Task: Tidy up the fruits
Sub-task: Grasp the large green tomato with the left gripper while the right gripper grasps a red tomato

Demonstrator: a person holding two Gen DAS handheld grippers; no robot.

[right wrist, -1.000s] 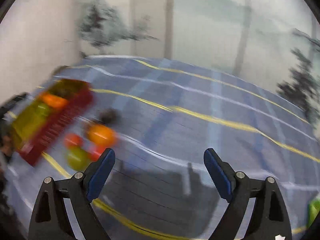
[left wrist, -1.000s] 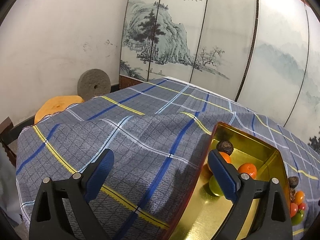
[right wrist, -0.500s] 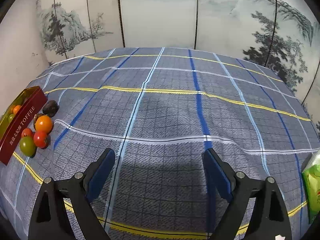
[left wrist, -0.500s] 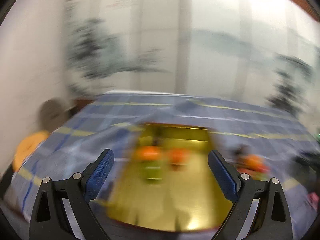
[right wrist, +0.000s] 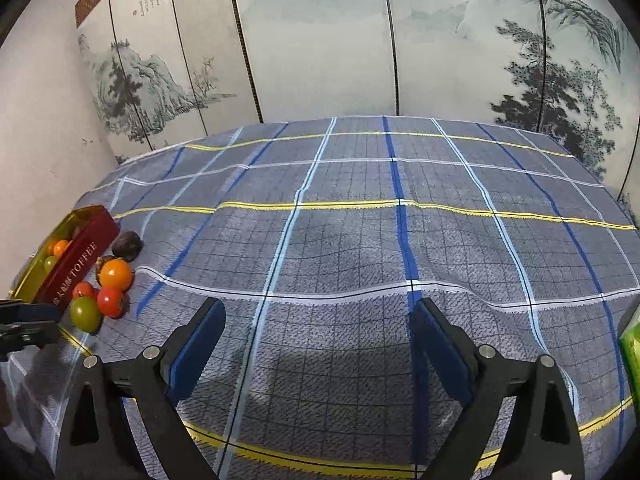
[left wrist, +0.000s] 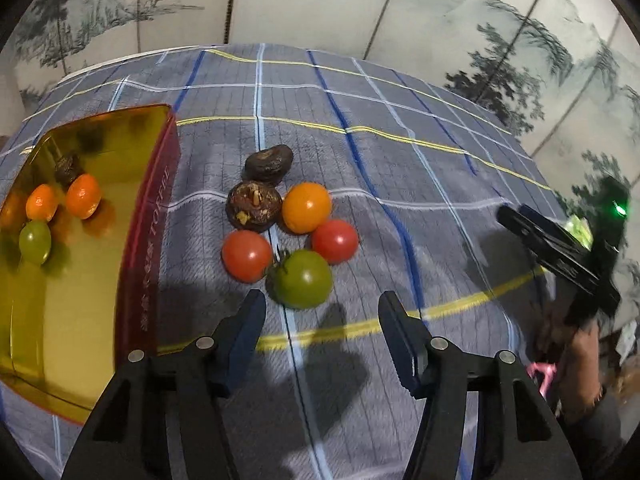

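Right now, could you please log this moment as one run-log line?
left hand-held gripper: empty, jaws just closing, above green tomato | right hand-held gripper: open, empty | tin: four fruits inside

The left gripper has swung from the tin to the loose fruit, its empty jaws just narrowing below the green tomato.

Plaid-clothed table, toffee tin, loose fruits

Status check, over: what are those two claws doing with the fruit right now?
Left claw open, just been closing, nothing between, short of green tomato. Right claw open, empty over cloth. Six fruits loose beside toffee tin. Nothing in the way.
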